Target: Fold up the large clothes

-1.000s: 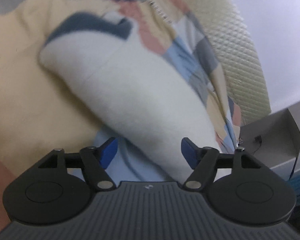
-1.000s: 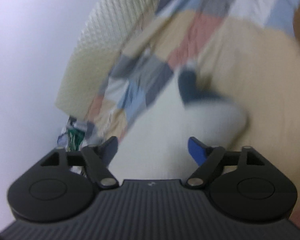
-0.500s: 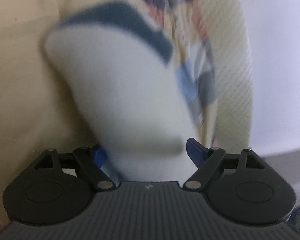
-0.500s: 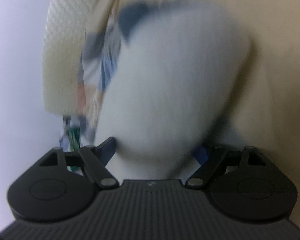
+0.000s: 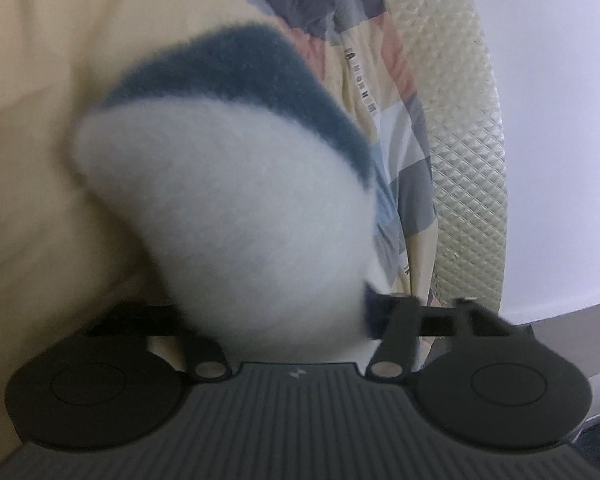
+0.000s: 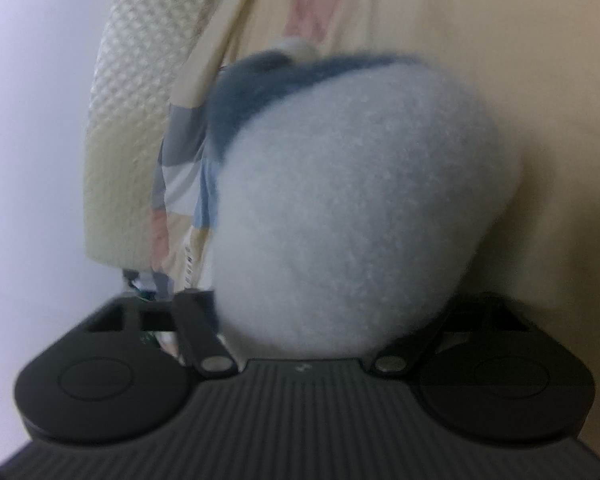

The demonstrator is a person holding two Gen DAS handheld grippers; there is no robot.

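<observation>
fluffy white garment bulging between both claws, left claw and right claw just closing, pinching it

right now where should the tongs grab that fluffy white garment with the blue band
Grip the white fleece garment at its near folded edge, coming in low from the near side along the bedsheet. That end bulges toward both cameras while the blue band lies at the far end. The left tongs and right tongs have just been closing with that bulge between them; whether the pads press yet is hidden.
</observation>
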